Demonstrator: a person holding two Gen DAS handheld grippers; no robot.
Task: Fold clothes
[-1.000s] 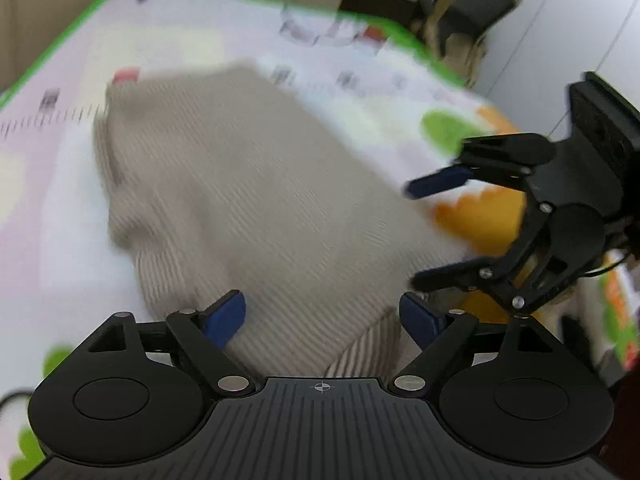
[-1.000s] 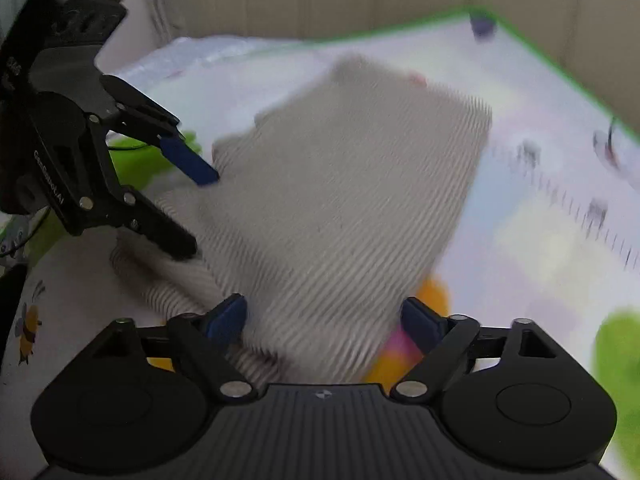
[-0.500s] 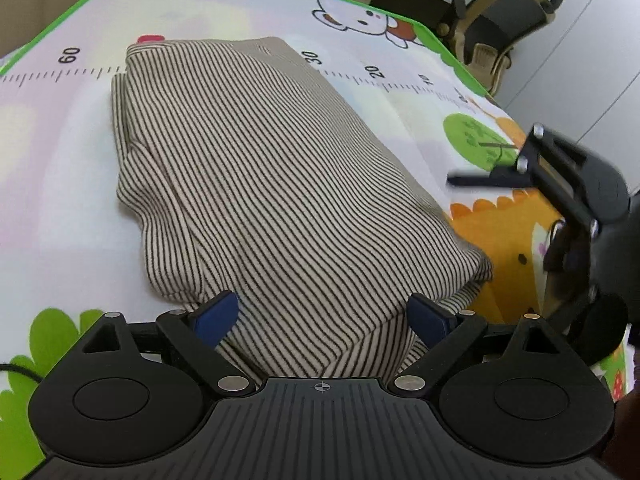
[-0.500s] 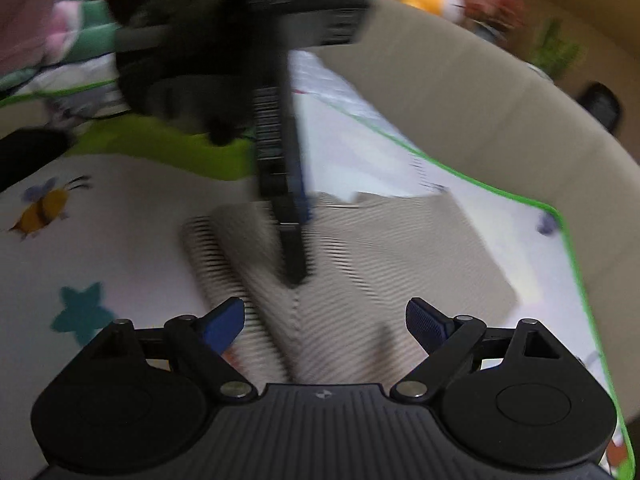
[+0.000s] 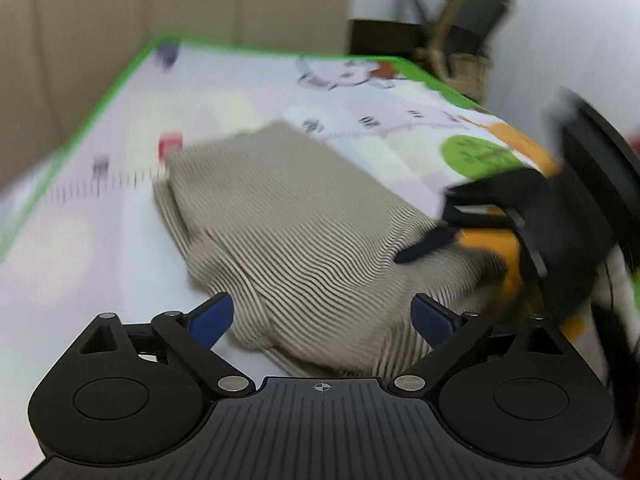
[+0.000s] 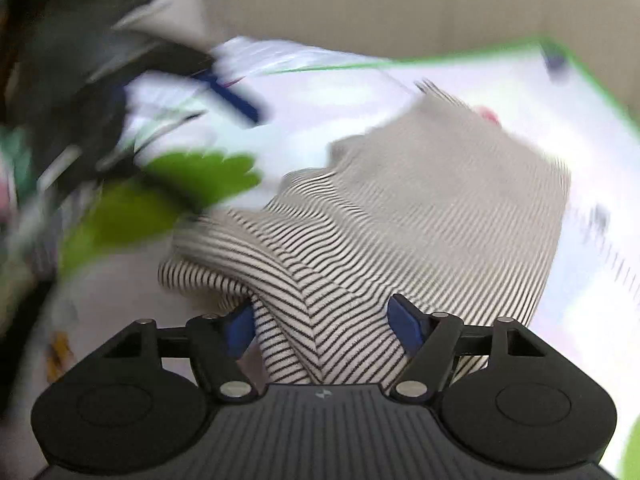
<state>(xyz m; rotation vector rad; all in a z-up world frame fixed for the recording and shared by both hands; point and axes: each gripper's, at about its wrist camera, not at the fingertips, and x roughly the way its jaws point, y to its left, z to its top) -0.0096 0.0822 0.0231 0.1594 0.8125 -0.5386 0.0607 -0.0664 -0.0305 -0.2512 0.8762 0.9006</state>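
Both views are smeared by motion blur, so the prints on the play mat (image 5: pixel 100 240) are hard to read: a ruler scale along its left part, a cartoon animal at the far end, a green blob and an orange patch to the right, all inside a bright green border. Beyond the mat a beige padded wall (image 5: pixel 120 20) rises, and a chair (image 5: pixel 464 36) stands blurred in the far right corner. The left tool (image 5: pixel 322 316) hangs with its blue-padded fingers spread wide apart, nothing between them, just over the near edge of the folded striped garment (image 5: pixel 304 232), which lies in the middle of the mat with its layered edges showing on the left side. To the right, the right tool (image 5: pixel 436 224) reaches in at the garment's right corner, its lower blue tip on the fabric; its body is streaked and cut off by the frame edge. In the right wrist view that tool (image 6: pixel 322 330) is parted around a raised ridge of the striped cloth (image 6: pixel 400 220), though whether the pads actually pinch it cannot be told. The other tool is only a dark smear at upper left (image 6: pixel 224 96).
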